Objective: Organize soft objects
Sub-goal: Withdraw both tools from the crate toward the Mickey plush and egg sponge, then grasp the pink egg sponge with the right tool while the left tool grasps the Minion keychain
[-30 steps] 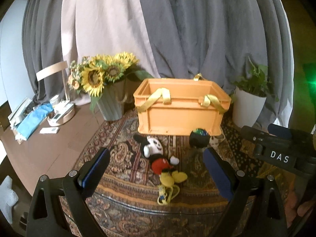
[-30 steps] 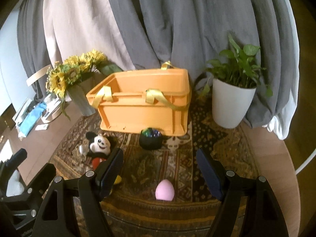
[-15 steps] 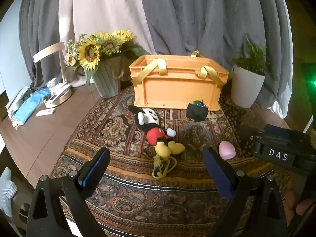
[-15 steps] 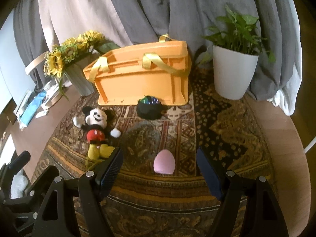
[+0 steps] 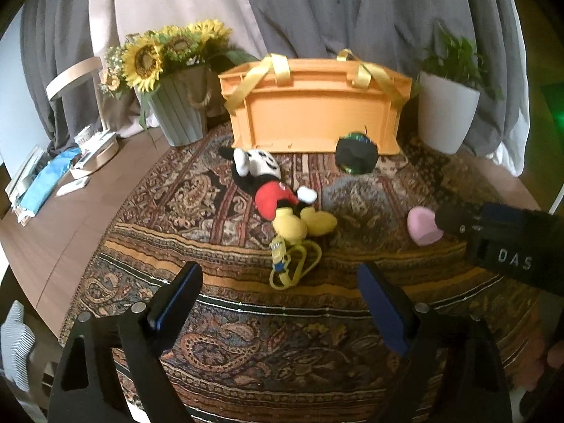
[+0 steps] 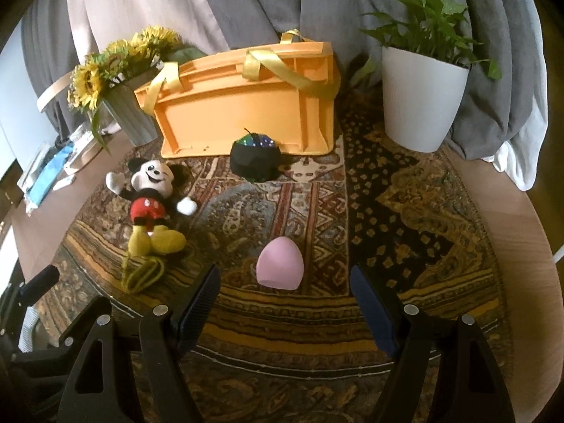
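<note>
Right wrist view shows the pink egg-shaped sponge (image 6: 279, 263) just ahead, centred between the spread, empty fingers of the right gripper (image 6: 283, 303), its tip pointing away.

Both tools are matte black plastic frames with triangular cut-outs and round silver screws. The left gripper (image 5: 278, 299) carries 2 fingers with dark blue pads (image 5: 176, 296); so does the right gripper (image 6: 285, 303) (its body bears white letters "DAS" in the left wrist view).
</note>
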`<state>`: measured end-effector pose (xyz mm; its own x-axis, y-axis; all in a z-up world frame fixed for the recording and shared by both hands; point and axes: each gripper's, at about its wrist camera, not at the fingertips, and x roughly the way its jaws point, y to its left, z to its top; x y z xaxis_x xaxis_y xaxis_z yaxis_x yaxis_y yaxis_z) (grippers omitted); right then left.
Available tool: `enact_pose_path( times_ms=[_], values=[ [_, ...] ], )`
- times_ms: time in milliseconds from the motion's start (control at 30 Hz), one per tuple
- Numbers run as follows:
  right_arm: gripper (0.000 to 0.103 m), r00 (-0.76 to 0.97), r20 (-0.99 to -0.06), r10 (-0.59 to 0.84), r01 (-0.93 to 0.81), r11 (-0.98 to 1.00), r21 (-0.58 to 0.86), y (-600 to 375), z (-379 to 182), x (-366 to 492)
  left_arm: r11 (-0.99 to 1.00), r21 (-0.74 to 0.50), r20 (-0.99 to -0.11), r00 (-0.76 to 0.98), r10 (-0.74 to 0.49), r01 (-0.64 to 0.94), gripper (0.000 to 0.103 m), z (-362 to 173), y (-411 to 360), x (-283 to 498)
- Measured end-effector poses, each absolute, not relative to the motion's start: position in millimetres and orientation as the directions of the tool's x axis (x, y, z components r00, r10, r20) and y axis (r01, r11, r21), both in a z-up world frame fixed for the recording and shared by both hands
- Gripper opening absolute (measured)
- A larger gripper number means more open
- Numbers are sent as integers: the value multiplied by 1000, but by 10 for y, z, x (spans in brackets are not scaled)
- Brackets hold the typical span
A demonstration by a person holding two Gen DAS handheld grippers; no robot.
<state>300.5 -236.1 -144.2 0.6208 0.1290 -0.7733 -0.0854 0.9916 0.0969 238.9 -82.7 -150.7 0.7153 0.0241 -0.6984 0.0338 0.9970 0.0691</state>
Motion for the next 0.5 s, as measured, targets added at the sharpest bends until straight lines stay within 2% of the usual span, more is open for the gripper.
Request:
enact_pose_path(
  times_ms=[500],
  values=[
    [76, 599, -787, 144, -102, 989, 104, -2297, -1696, 3157, 994, 38, -731, 681, -43, 102, 74, -1860, -814, 2647]
  ],
)
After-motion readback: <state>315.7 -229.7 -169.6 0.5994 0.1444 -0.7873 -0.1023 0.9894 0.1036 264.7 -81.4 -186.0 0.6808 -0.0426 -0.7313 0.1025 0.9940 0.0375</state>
